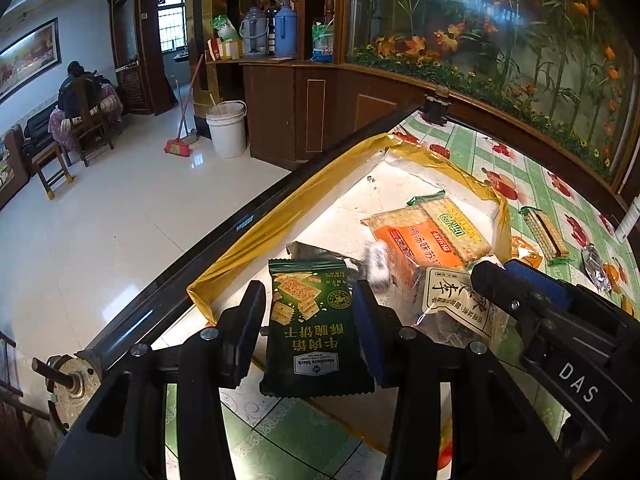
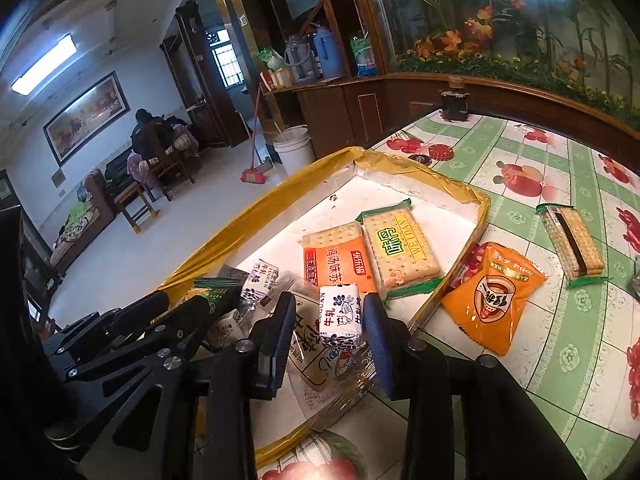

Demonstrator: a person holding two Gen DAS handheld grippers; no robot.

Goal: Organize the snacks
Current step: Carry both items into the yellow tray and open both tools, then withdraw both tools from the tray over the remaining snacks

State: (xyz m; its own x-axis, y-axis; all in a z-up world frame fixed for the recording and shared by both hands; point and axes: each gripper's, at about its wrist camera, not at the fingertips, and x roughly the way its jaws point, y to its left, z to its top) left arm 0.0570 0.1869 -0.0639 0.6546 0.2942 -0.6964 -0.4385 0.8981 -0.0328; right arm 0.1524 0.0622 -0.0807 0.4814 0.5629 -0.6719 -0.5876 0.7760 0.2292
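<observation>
- On the table (image 2: pixel 560 152), with its green checked fruit cloth, sits the biggest thing I'm working over: a white tray (image 2: pixel 280 192) with yellow tape round the rim.
- Left gripper (image 1: pixel 308 294) hangs over the near corner of the tray. Fingers are set fairly narrow, with a green pack (image 1: pixel 312 324) standing between them. The right finger is up against its edge, but I can see a sliver of light on the left side, so it's not pinched.
- Right gripper (image 2: pixel 329 304) is just beside the left one, over the tray's near edge. Its fingers are narrow too and a milk candy (image 2: pixel 340 316) sits between them. It touches the right finger and there's a gap on the left, so no squeeze there either.
- A clear pack (image 2: pixel 320 360) with a cream label lies flat under that candy, inside the tray.
- An orange cracker pack (image 2: pixel 336 256) and a yellow-label cracker pack (image 2: pixel 400 252) lie side by side mid-tray, touching.
- An orange sachet (image 2: pixel 492 296) is outside the tray on the cloth, its corner right at the rim.
- A sandwich cracker pack (image 2: pixel 572 244) lies further out on the cloth, well apart from the tray.
- There are more milk candies (image 2: pixel 262 280) in the tray near the left gripper's tips. One looks blurred from the left camera, so I can't tell much about it.
</observation>
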